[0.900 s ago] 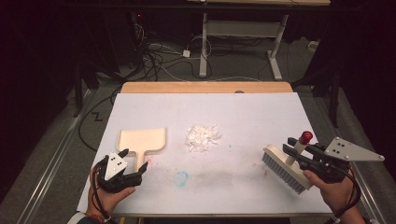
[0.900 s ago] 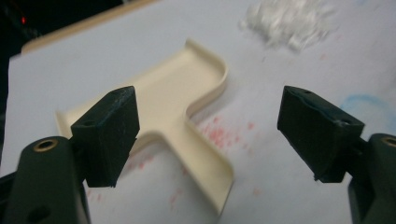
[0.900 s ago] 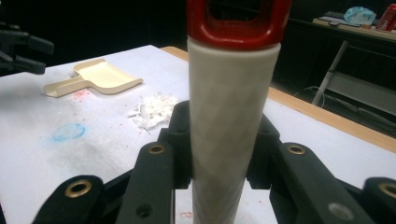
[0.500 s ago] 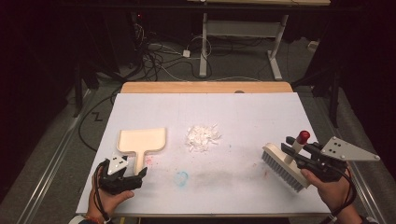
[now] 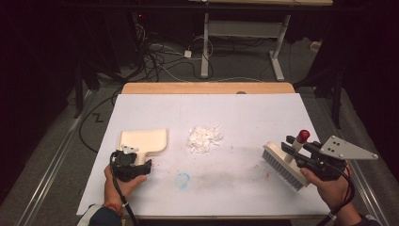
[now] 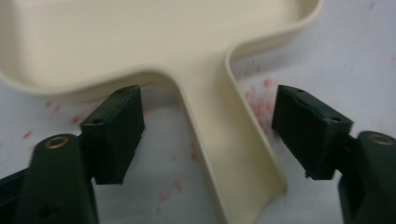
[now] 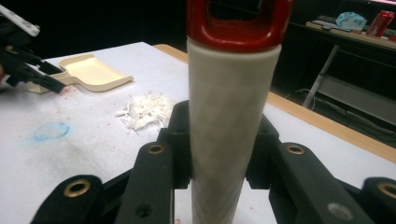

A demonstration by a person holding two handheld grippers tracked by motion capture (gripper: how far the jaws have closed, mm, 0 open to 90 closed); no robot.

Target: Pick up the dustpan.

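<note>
Left gripper [image 5: 139, 165] is sitting at the dustpan [image 5: 143, 141] handle, jaws wide apart on either side of the handle, pads not touching it. Dustpan is lying flat just left of the white paper scraps [image 5: 203, 138], landmark mid-table. Right gripper [image 5: 301, 157] is clamping the brush [image 5: 286, 162] by its white handle, well right of the scraps, bristles resting on the table [image 5: 244, 113]

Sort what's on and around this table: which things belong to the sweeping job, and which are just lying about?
Part of the job:
- brush, shut in the right gripper
- dustpan, handle between the open left gripper fingers
- white scraps

Lying about:
- blue smudge
- red flecks
- cables on the floor
</note>
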